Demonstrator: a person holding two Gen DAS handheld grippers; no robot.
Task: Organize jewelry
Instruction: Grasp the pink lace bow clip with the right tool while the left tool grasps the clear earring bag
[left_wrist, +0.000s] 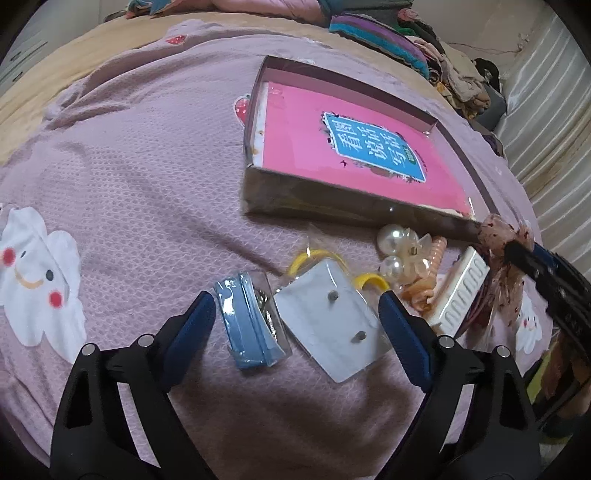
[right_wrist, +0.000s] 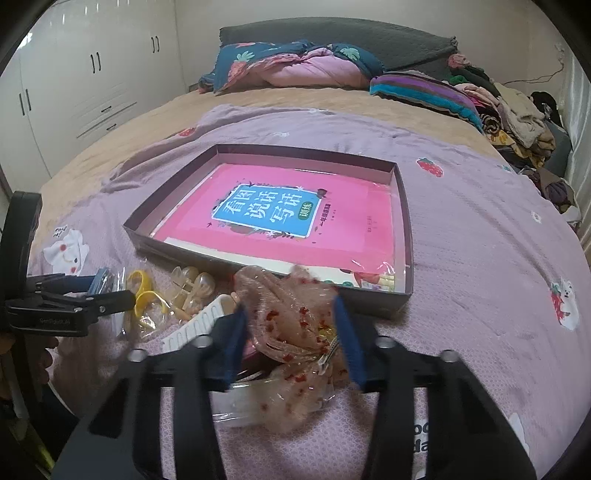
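On the purple blanket (right_wrist: 480, 258), beside the box (right_wrist: 404, 236), we see our right gripper (right_wrist: 291, 332) clamping a sheer bow hair clip (right_wrist: 291, 321); our left gripper (left_wrist: 295, 325) spreads wide over packaged earrings (left_wrist: 332, 317).

Sheer pink red-dotted bow (right_wrist: 291, 314) near the tray (right_wrist: 404, 229), pearl clip (left_wrist: 402, 254), yellow hoops (left_wrist: 314, 258), white earring card (left_wrist: 332, 325), blue packet (left_wrist: 247, 325) to its left

pink book (right_wrist: 295, 221) titled 看图说话写话, green badge 训练

Hair bow (right_wrist: 291, 325) blurred, hides box (right_wrist: 402, 299) edge.
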